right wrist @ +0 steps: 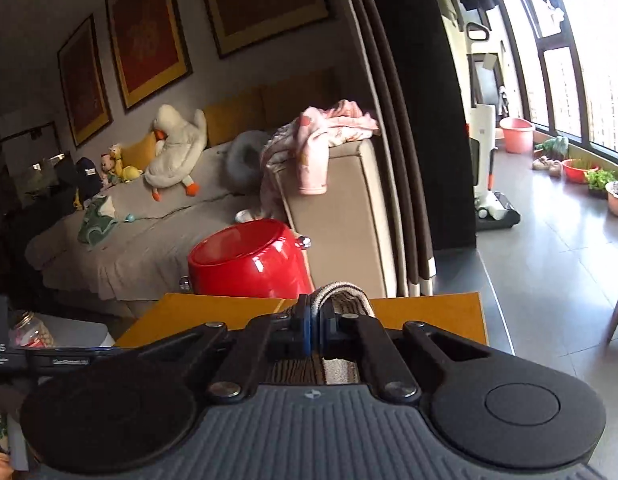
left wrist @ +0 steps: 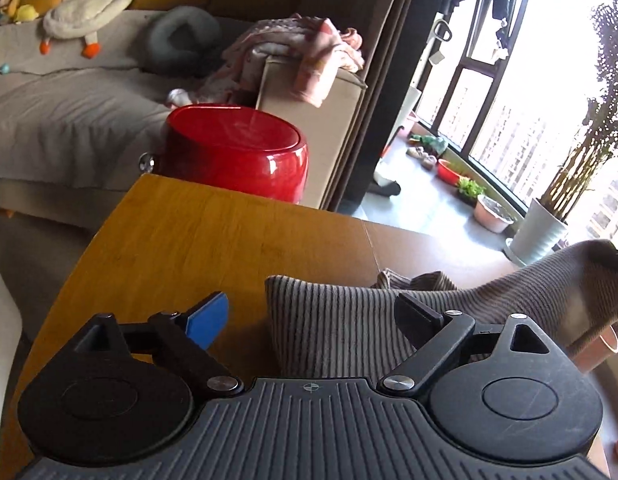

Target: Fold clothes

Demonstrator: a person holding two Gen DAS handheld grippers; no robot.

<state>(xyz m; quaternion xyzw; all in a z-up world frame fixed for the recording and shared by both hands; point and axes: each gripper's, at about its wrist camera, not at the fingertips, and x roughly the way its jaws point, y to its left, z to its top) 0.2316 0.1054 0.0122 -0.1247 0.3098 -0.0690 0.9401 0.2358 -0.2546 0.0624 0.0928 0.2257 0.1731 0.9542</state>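
garment [right wrist: 343, 298] pinched in right hand-held gripper [right wrist: 315, 326]

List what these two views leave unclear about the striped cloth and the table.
- Striped cloth: in the left wrist view its near part is hidden behind the left gripper, and its raised end blurs at the right edge.
- Striped cloth, right wrist view: only a fold shows past the right gripper, whose body hides the rest.
- Table: near part covered by the gripper bodies in both views.
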